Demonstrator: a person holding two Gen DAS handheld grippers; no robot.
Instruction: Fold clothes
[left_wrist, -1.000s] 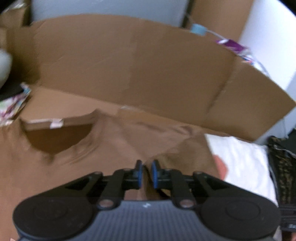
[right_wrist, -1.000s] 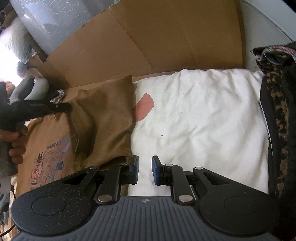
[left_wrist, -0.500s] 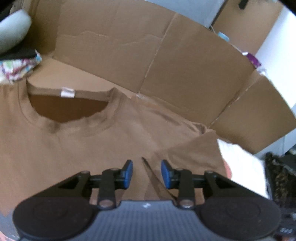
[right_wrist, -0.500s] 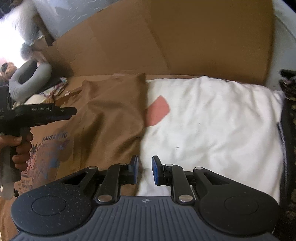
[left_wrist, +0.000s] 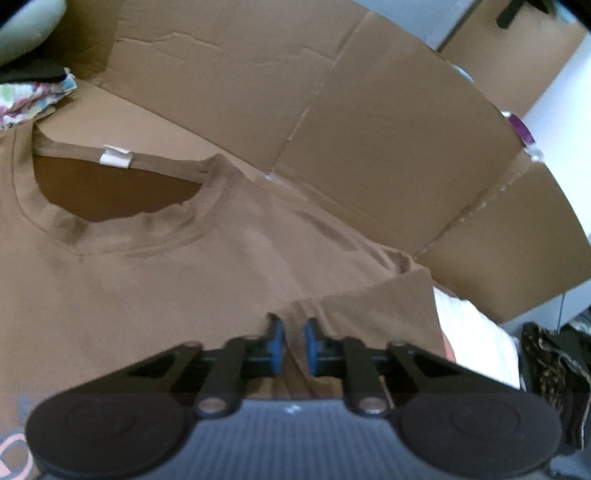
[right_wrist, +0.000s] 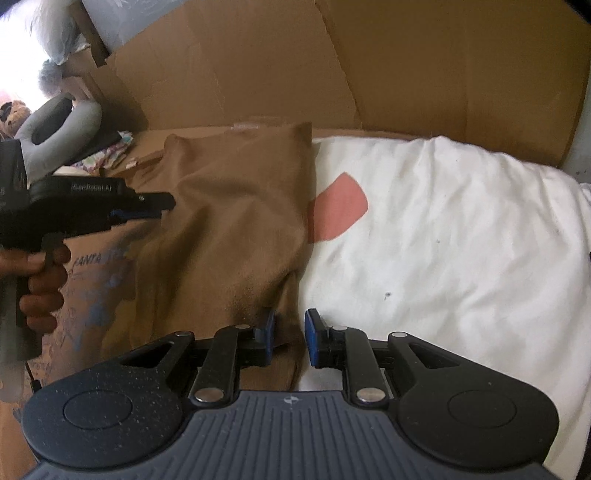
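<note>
Where the brown T-shirt (left_wrist: 155, 295) lies spread front-up, its neckline (left_wrist: 122, 192) with a white label (left_wrist: 115, 157) sits toward the far left in the left wrist view, and cardboard panels (left_wrist: 369, 122) stand along the far side. The shirt's right-hand part is folded over onto the body; the folded flap (right_wrist: 236, 221) reaches the edge of a white pillow (right_wrist: 443, 236) bearing a pink patch (right_wrist: 338, 210). A blue print with lettering (right_wrist: 96, 273) shows on the shirt's front, left of the flap.

Left tool (left_wrist: 293, 345): blue pads nearly together, a ridge of the shirt fabric standing in the narrow gap; reads as pinched, jaws at almost their tightest. In the right wrist view the same tool (right_wrist: 162, 205) comes in from the left, tip at the flap's left edge, gripped by a hand (right_wrist: 40, 280).

Right tool (right_wrist: 288, 338): pads a little apart, the near edge of the folded flap between them. Cloth lies against the left pad; contact with the right pad cannot be told, so a grip is not confirmed.

Far left: a grey neck cushion (right_wrist: 59, 125), patterned cloth (right_wrist: 107, 155). Dark patterned fabric (left_wrist: 546, 365) lies at the right edge.
</note>
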